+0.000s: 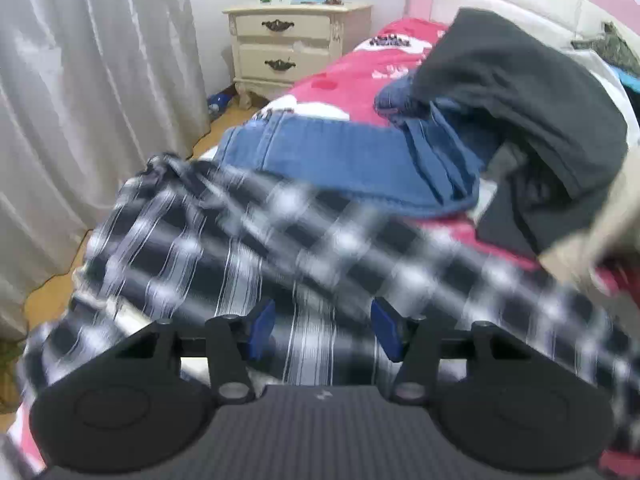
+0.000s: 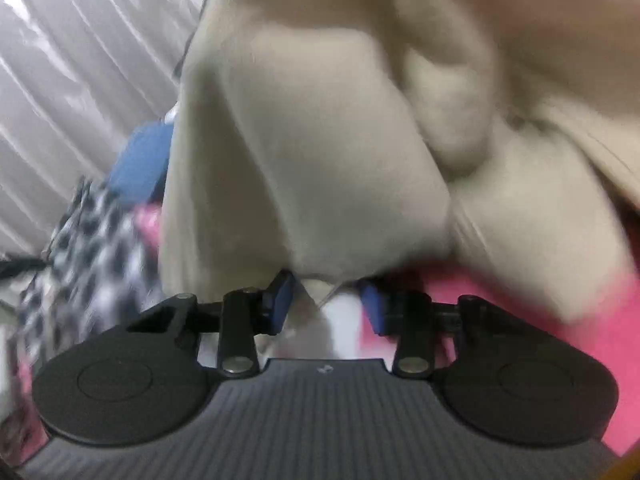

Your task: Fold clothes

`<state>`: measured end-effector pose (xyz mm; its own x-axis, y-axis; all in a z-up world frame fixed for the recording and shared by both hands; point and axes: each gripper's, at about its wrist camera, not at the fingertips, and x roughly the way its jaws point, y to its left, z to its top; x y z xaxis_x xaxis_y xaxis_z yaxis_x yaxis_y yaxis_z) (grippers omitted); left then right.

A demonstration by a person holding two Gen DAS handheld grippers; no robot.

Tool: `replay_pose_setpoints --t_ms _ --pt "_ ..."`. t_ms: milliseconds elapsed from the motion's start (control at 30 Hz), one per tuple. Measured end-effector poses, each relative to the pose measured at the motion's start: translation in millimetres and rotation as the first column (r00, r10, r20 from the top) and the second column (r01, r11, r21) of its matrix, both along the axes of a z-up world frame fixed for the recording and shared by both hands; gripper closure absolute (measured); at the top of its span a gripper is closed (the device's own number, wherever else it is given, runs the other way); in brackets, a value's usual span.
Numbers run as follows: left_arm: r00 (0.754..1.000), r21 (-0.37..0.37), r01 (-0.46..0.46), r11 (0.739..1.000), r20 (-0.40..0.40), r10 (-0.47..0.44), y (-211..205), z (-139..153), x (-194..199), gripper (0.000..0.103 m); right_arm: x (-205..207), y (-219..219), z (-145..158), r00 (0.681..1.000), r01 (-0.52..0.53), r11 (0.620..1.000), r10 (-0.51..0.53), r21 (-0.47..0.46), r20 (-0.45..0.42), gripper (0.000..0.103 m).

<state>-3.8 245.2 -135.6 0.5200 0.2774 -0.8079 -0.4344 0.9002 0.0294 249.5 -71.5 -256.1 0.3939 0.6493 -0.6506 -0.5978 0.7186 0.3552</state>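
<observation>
Clothes lie heaped on a pink bed [image 1: 352,76]. A plaid shirt [image 1: 248,248] stretches crosswise under the left gripper [image 1: 323,330], whose jaws gape empty. A beige garment [image 2: 320,160] hangs just ahead of the half-open right gripper [image 2: 327,305], unpinched.

Each tool is showing the same build: the left tool [image 1: 323,328] and right tool [image 2: 326,300] are carrying blue pads on black linkage arms, silver pivot screws, round black side discs and a ribbed grey body.
</observation>
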Motion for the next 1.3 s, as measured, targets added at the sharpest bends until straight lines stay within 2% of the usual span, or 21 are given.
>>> replay_pose_setpoints --t_ms 33,167,300,467,600,667,733,867,967,1067,1100,1167,1233,1300 --pt "1.0 -0.006 -0.013 1.0 -0.011 0.013 -1.5 0.0 -3.8 0.048 12.6 12.0 1.3 1.0 0.023 1.0 -0.023 0.018 0.01 0.068" --pt "0.998 -0.017 -0.059 0.998 -0.008 0.059 -2.2 4.7 -20.9 0.049 62.4 34.6 -2.4 0.986 0.138 0.984 -0.127 0.11 -0.104 0.07" --pt "0.995 -0.002 -0.099 0.995 -0.013 0.099 4.7 12.4 -41.4 0.049 95.3 52.0 -4.4 0.974 0.212 0.964 -0.195 0.162 -0.116 0.072" --pt "0.993 0.015 -0.119 0.993 0.009 0.119 9.1 29.1 -63.3 0.049 141.2 78.9 -3.1 0.962 0.256 0.954 -0.236 0.155 -0.137 0.073" --pt "0.993 0.046 -0.116 0.992 0.018 0.115 8.8 37.9 -75.6 0.048 185.5 102.2 0.2 0.939 0.322 0.936 -0.296 0.142 -0.177 0.073" --pt "0.992 0.043 -0.124 0.991 0.031 0.123 9.9 39.1 -77.9 0.048 193.8 113.5 -3.1 0.93 0.352 0.927 -0.33 0.13 -0.161 0.073" --pt "0.99 0.03 -0.134 0.991 0.042 0.133 11.2 39.4 -79.5 0.048 185.5 117.6 -6.5 0.925 0.368 0.922 -0.35 0.119 -0.15 0.071" --pt "0.992 0.003 -0.118 0.993 0.036 0.118 13.9 35.5 -77.3 0.048 148.4 91.5 -8.4 0.949 0.249 0.962 -0.219 0.112 -0.226 0.068" --pt "0.995 -0.011 -0.099 0.995 0.017 0.099 14.6 30.8 -71.2 0.048 96.1 40.2 -2.4 0.951 0.191 0.973 -0.152 0.126 -0.269 0.054" --pt "0.997 -0.018 -0.079 0.997 0.009 0.079 13.7 28.0 -61.8 0.049 55.3 -25.8 -5.2 0.932 0.237 0.964 -0.189 0.124 -0.309 0.053" --pt "0.997 -0.021 -0.072 0.997 0.008 0.072 13.8 27.5 -58.2 0.049 47.4 -51.9 -8.1 0.919 0.295 0.951 -0.255 0.094 -0.3 0.054" --pt "0.998 -0.02 -0.054 0.998 0.015 0.054 13.8 27.1 -51.5 0.049 51.1 -90.9 -12.4 0.908 0.373 0.925 -0.35 0.067 -0.23 0.066" --pt "0.999 -0.015 -0.037 0.999 0.021 0.038 14.5 25.5 -45.6 0.049 81.2 -122.2 -14.7 0.884 0.447 0.892 -0.43 0.063 -0.18 0.085" --pt "0.999 -0.01 -0.028 1.0 0.024 0.028 14.7 23.7 -40.5 0.049 117.0 -144.5 -18.3 0.868 0.486 0.871 -0.471 0.075 -0.155 0.091"
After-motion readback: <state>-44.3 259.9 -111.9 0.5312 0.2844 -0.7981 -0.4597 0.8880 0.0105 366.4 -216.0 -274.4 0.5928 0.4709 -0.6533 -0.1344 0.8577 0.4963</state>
